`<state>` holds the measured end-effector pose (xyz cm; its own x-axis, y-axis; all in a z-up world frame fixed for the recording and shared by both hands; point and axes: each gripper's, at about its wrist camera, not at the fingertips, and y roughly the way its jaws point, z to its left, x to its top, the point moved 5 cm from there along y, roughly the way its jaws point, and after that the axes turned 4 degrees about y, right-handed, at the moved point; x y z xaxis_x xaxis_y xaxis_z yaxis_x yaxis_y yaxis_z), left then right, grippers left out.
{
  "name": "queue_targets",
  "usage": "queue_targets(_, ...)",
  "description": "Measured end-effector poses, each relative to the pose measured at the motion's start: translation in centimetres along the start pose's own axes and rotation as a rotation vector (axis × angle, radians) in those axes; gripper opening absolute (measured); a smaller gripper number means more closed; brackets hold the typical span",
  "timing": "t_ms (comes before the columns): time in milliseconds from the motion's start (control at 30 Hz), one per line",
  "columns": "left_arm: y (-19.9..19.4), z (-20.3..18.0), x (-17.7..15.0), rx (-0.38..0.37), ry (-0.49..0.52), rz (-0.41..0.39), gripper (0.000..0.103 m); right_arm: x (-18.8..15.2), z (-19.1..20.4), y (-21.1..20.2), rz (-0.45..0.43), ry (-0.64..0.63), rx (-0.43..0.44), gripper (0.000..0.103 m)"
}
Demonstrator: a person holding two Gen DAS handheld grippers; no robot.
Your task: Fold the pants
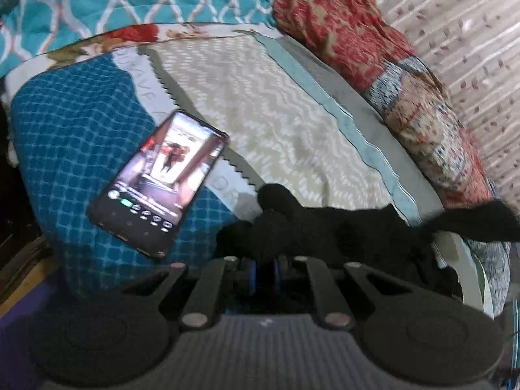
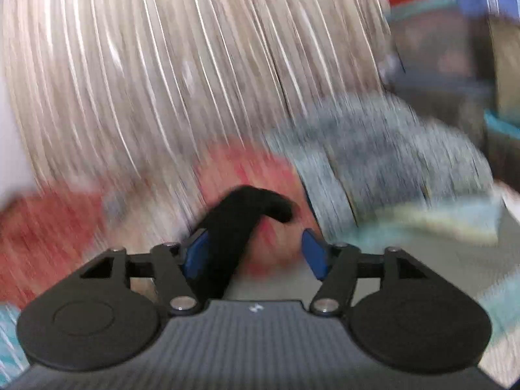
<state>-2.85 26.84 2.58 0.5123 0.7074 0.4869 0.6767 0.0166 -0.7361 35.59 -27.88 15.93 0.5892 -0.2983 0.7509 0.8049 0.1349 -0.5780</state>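
Left gripper (image 1: 265,265): I clamp the black pants (image 1: 325,224).
Right gripper (image 2: 255,250): parted, cloth draped, unpinched.
Technique: I'd regrip, pull taut.

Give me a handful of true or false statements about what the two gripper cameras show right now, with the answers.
1. The left gripper is shut on black fabric. True.
2. A phone lies with its screen dark. False: the screen is lit, showing a picture.
3. The phone rests partly on a blue checked cloth. True.
4. The right gripper is clamped tight on the black fabric. False: its blue pads stand apart; the fabric lies against only one pad.
5. The right wrist view is sharp. False: it is heavily blurred.
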Motion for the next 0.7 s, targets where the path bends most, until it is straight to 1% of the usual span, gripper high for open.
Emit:
queue_targets(67,0.1,-0.5,0.2,-0.010,0.026,-0.004,0.008,-5.8,-3.0,1.4,0.107,0.047,-0.023,0.046)
queue_targets(133,0.2,-0.9,0.7,-0.021,0.041,-0.010,0.008,-11.3,-6.3,1.6,0.170,0.143,-0.052,0.046)
queue_targets(233,0.1,-1.5,1.2,-0.026,0.052,-0.013,0.008,-16.2,-9.9,0.8,0.190,0.311,-0.049,0.048)
queue_targets(267,0.1,-1.7,1.2,-0.026,0.055,-0.013,0.008,-17.1,-10.8,0.9,0.196,0.383,-0.034,0.048)
queue_targets(300,0.1,-1.9,1.2,-0.028,0.057,-0.014,0.008,-18.0,-10.9,1.0,0.198,0.435,-0.018,0.049)
queue_targets(333,0.0,-2.1,1.2,-0.029,0.058,-0.015,0.008,-18.3,-10.9,1.4,0.181,0.462,-0.017,0.049)
queue_targets(367,-0.2,-2.3,1.2,-0.030,0.058,-0.016,0.008,-18.3,-10.5,1.8,0.161,0.463,-0.016,0.049)
queue_targets(400,-0.4,-2.4,1.1,-0.032,0.059,-0.018,0.008,-17.7,-10.1,2.7,0.154,0.461,-0.003,0.049)
queue_targets(433,-0.7,-2.6,1.0,-0.034,0.060,-0.020,0.008,-17.6,-9.5,3.1,0.159,0.466,0.019,0.049)
queue_targets(467,-0.9,-2.6,1.0,-0.034,0.061,-0.021,0.008,-17.1,-8.9,4.1,0.181,0.468,0.041,0.046)
queue_targets(500,-1.2,-2.8,0.9,-0.033,0.064,-0.023,0.008,-17.4,-8.3,5.0,0.207,0.459,0.046,0.026)
queue_targets(533,-1.4,-2.9,0.8,-0.030,0.065,-0.025,0.008,-17.6,-7.8,6.0,0.248,0.425,0.021,0.011)
queue_targets(567,-1.7,-3.0,0.8,-0.028,0.064,-0.028,0.008,-17.0,-7.7,6.3,0.249,0.396,-0.023,0.012)
queue_targets(600,-2.0,-3.2,0.8,-0.029,0.062,-0.032,0.008,-16.2,-7.8,5.9,0.221,0.379,-0.046,0.012)
queue_targets(633,-2.3,-3.3,0.9,-0.032,0.061,-0.037,0.008,-14.9,-8.3,4.8,0.173,0.384,-0.033,0.011)
queue_targets(667,-2.6,-3.4,1.0,-0.033,0.064,-0.043,0.008,-12.9,-9.4,3.1,0.107,0.415,-0.019,0.011)
queue_targets(700,-2.8,-3.7,1.1,-0.031,0.072,-0.047,0.008,-10.9,-10.9,0.9,0.033,0.435,-0.026,0.011)
